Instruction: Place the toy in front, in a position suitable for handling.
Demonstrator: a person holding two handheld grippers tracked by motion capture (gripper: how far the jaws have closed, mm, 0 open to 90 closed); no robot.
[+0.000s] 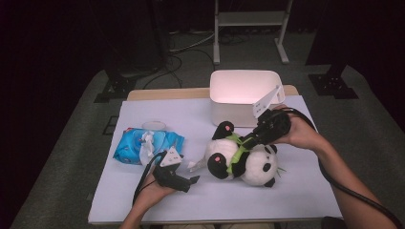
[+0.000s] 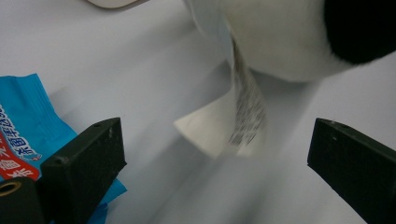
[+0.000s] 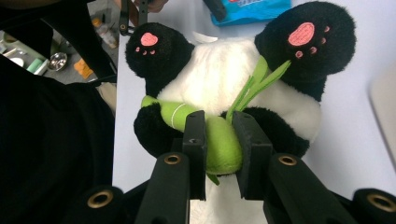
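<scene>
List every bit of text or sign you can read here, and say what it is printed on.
Nothing can be quoted with confidence.
Blue packet: white characters on its red patch, cut off and blurred, not readable.
Blue packet in the high view: its print is too small to read.
White tag hanging from the panda plush: rows of fine dark print, too blurred to read.
Panda's feet: pink paw-pad marks, no lettering.

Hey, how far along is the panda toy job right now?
Done: the right claw is shut on the green bamboo of the panda toy. In hand: the panda lies on the table, beside the white bin. The left claw is open by the panda's tag. Left, probably: lifting the panda into the bin.
</scene>
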